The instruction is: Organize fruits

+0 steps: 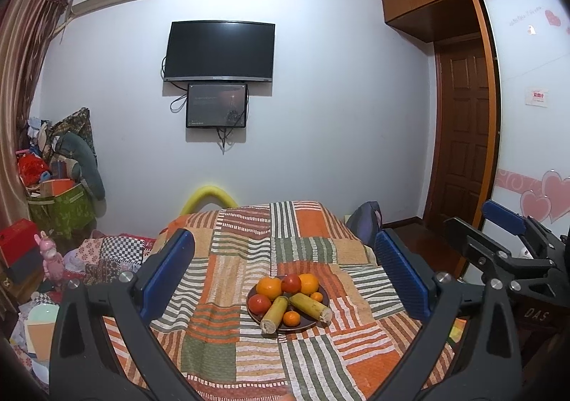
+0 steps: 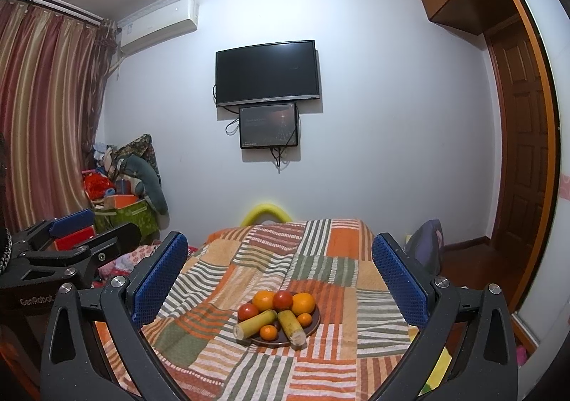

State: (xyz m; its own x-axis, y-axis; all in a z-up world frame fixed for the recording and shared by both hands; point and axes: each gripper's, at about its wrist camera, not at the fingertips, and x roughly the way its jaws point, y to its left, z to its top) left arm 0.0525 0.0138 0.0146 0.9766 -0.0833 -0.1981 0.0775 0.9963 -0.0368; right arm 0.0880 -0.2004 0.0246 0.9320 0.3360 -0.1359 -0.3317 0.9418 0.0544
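Left gripper: jaws spread wide, nothing between them. The plate sits ahead of it on the patchwork cloth, framed between the two blue pads, a little toward the right one.

On the plate, left to right in the left wrist view: tomato, sugarcane piece, small tangerine, second sugarcane piece. Back row: orange, second tomato, second orange, with another small tangerine just in front of the right orange. All are touching or packed close.

Only the left wrist view shows the wardrobe door with heart stickers and the right gripper's side profile at far right.

Right gripper: jaws also spread wide, holding nothing. Plate is ahead, roughly centred between its pads. Same fruit, seen from a slightly different angle.

Only the right wrist view shows the full curtain and the left gripper's body at far left. TV is on the wall in both.
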